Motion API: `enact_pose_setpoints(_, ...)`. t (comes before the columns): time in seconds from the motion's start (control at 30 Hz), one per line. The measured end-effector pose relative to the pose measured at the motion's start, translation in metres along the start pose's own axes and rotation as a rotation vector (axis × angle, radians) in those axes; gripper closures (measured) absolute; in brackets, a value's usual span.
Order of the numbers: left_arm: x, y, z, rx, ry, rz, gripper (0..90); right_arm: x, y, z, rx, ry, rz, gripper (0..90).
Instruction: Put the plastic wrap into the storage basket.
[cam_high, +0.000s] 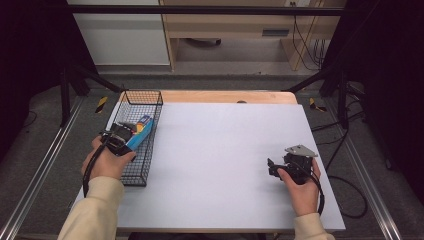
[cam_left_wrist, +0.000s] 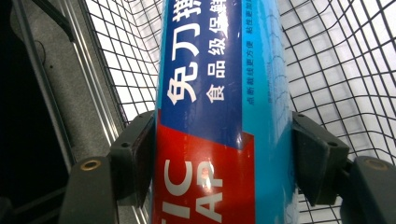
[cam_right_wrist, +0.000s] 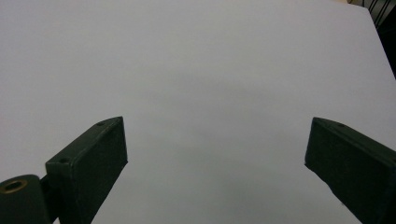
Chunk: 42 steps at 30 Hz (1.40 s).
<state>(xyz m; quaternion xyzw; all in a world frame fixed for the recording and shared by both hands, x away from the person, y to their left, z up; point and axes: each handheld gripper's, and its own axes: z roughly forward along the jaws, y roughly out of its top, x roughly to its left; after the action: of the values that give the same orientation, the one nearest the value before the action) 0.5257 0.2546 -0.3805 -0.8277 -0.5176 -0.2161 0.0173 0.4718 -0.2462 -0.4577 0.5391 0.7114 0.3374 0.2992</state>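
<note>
The blue box (cam_left_wrist: 219, 93) carries white Chinese characters "免刀" and smaller "食品级"; its red band at the frame's bottom shows "IC" and "AP".

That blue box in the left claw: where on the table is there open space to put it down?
Nearly the whole white table top is bare, from the wire basket on its left edge across to the right gripper, and from the near edge to the wooden strip at the back. The basket is the tight spot: the left gripper holds the box there.
</note>
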Motion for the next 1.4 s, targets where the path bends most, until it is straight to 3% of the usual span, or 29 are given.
enact_pose_setpoints(0.53,-0.005,0.001,0.000,-0.014,0.032,0.030,28.5,0.001,0.000,0.001,0.006,0.007,-0.005,6.0)
enact_pose_setpoints(0.8,-0.007,-0.001,-0.004,-0.057,0.041,0.031,22.0,0.000,-0.001,0.001,0.008,0.010,-0.007,6.0)
enact_pose_setpoints(0.83,-0.008,-0.002,-0.006,-0.087,0.042,0.024,18.3,0.000,-0.001,0.001,0.009,0.009,-0.007,6.0)
enact_pose_setpoints(1.0,-0.013,-0.007,-0.011,-0.146,0.035,0.021,13.5,0.000,-0.001,0.000,0.010,0.008,-0.008,6.0)
enact_pose_setpoints(1.17,-0.018,-0.010,-0.028,-0.232,0.044,0.029,10.8,-0.001,-0.001,0.000,0.005,0.001,-0.010,6.0)
enact_pose_setpoints(1.2,-0.019,-0.011,-0.036,-0.275,0.053,0.016,10.1,-0.002,-0.001,-0.001,0.008,-0.002,-0.010,5.9)
enact_pose_setpoints(1.27,-0.020,-0.011,-0.041,-0.301,0.055,0.011,9.5,-0.002,-0.001,-0.001,0.008,-0.002,-0.010,5.9)
enact_pose_setpoints(1.4,-0.026,-0.015,-0.060,-0.431,0.010,-0.002,7.6,-0.003,-0.001,-0.002,0.004,-0.008,-0.014,5.8)
